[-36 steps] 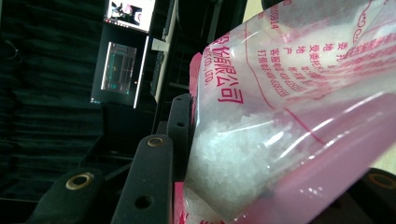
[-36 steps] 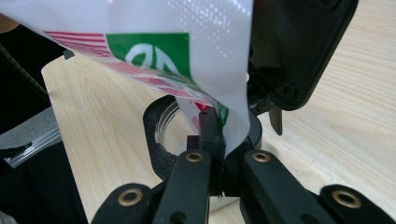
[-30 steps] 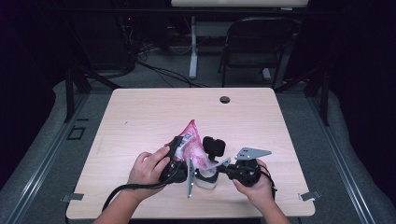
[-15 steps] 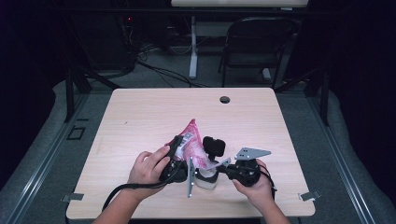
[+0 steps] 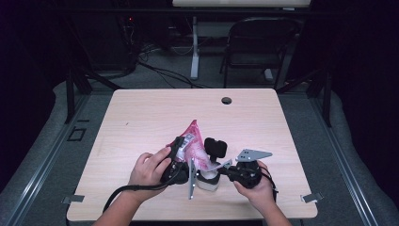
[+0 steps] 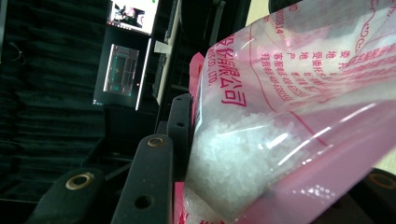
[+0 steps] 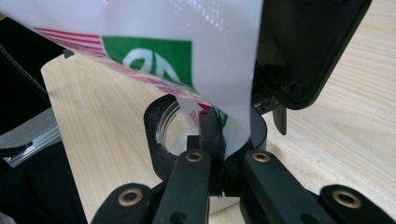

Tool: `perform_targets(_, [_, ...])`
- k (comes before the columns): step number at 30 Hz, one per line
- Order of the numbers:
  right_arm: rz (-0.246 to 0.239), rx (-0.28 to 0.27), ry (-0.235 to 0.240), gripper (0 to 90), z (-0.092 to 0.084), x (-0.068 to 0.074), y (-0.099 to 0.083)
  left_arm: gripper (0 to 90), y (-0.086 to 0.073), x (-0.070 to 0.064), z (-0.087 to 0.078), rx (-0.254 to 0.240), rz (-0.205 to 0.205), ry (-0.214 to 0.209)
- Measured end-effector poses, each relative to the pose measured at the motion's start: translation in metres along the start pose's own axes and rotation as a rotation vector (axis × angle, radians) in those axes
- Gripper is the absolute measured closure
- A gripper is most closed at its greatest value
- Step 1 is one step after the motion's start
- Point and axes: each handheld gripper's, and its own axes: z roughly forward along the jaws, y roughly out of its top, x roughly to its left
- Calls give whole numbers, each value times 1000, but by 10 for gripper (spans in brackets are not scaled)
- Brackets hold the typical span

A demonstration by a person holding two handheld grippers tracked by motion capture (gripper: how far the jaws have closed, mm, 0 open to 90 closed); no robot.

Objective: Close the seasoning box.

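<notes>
Near bench (image 5: 141, 117) edge, 2 hands meet. Left tongs (image 5: 181, 162) clamp pink translucent plastic bag of white granules (image 5: 194, 143), jaws pressed on its side; left gripper view shows bag (image 6: 280, 126) bulging against jaw. Bag tilted over small white round container with black rim (image 5: 208, 181). Right tongs (image 5: 221, 169) closed, pinching container rim (image 7: 156, 140), bag's printed edge hanging just above. Behind: black cap-like piece (image 5: 215, 147) upright beside bag. Far: round hole (image 5: 227, 100) in bench, black folding chair (image 5: 259, 42).
</notes>
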Motion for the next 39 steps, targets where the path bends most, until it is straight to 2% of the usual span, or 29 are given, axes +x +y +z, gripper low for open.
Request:
perform_targets(21, [7,-5,3,900,-1,-1,0,714,0,2,0,3,-1,-1])
perform_targets(26, [1,-20,-2,900,-5,0,2,714,-7,0,2,16,-35,-18])
perform_targets(39, [-29,-22,-5,900,-6,6,5,715,-21,-6,3,44,-82,-49])
